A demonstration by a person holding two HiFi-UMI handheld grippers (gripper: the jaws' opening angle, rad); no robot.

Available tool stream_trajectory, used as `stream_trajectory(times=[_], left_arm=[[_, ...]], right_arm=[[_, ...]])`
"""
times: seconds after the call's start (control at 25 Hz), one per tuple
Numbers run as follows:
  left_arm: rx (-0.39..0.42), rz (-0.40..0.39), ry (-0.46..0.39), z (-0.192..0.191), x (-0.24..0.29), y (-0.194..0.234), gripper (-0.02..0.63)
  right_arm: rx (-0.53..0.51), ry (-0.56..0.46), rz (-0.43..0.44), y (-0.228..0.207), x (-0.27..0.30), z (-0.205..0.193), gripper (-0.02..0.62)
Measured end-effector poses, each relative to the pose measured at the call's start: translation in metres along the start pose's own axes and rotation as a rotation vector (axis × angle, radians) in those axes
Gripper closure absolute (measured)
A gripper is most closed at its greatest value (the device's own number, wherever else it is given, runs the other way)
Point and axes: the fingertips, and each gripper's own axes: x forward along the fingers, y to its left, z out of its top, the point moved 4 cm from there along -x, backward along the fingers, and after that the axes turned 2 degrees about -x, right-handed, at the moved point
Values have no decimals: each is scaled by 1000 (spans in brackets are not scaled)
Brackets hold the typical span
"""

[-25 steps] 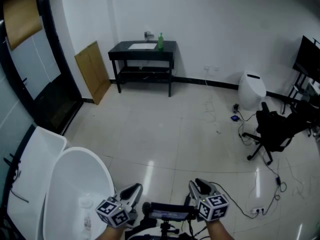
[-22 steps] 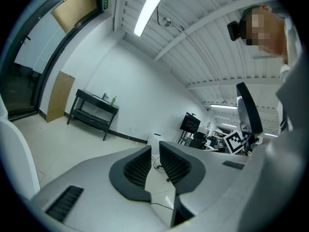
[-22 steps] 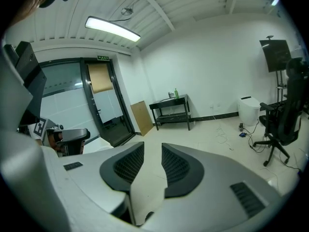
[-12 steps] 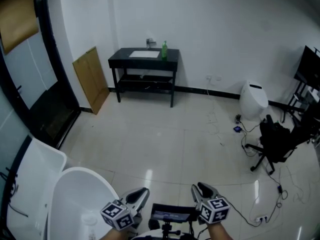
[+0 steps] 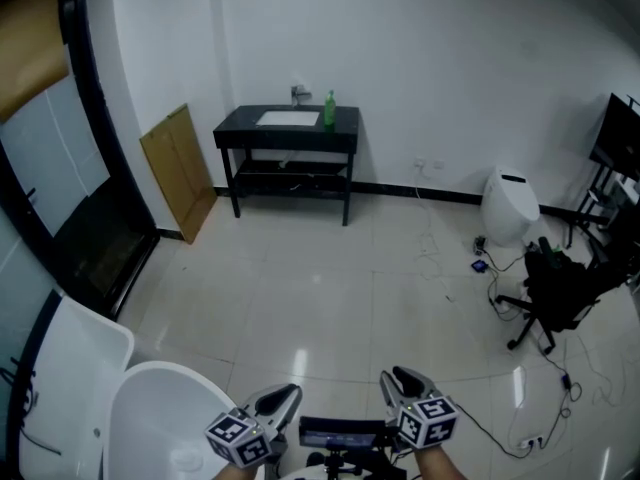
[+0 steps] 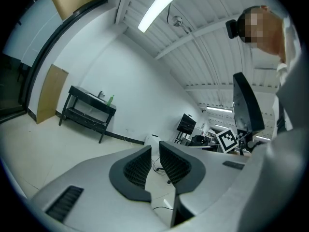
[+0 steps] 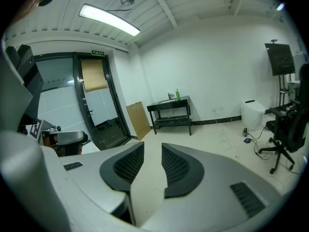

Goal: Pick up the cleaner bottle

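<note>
The green cleaner bottle (image 5: pixel 329 109) stands upright on the right end of a black table (image 5: pixel 240 128) against the far wall, beside a white sink basin (image 5: pixel 287 119). It also shows small and distant as the bottle (image 6: pixel 110 99) in the left gripper view and the bottle (image 7: pixel 177 94) in the right gripper view. My left gripper (image 5: pixel 285 398) and right gripper (image 5: pixel 395 376) are side by side at the bottom of the head view, far from the table, across the tiled floor. The left gripper (image 6: pixel 155 151) has a narrow gap, the right gripper (image 7: pixel 152 153) a wider one. Nothing is between either pair of jaws.
A white tub (image 5: pixel 150 418) sits at the lower left beside a black-framed glass door (image 5: pixel 90 218). A wooden board (image 5: pixel 178 168) leans on the left wall. At the right are a white toilet (image 5: pixel 508 206), a black office chair (image 5: pixel 560 288) and floor cables (image 5: pixel 440 258).
Both grippers have travelled forward across the floor together. The tub has slid down and left in the head view. Neither gripper's jaw gap has changed.
</note>
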Motion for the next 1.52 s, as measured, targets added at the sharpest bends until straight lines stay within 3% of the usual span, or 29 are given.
stream_trajectory(times=[0.32,0.8,1.08,1.52], left_arm=[[-2,68,0,14,34,35,561],[-13,164,-29,56,126,77,561],[-4,172,-36,72,175,85,561],[-17,184,-19,98,214,139,561]], right_arm=[[2,7,49,-31,58,16,489],[-31,11,135,-101,140,84,489],[-27,10,153,-141,170,107,489],[-9,45,159,-151,227,127,489]])
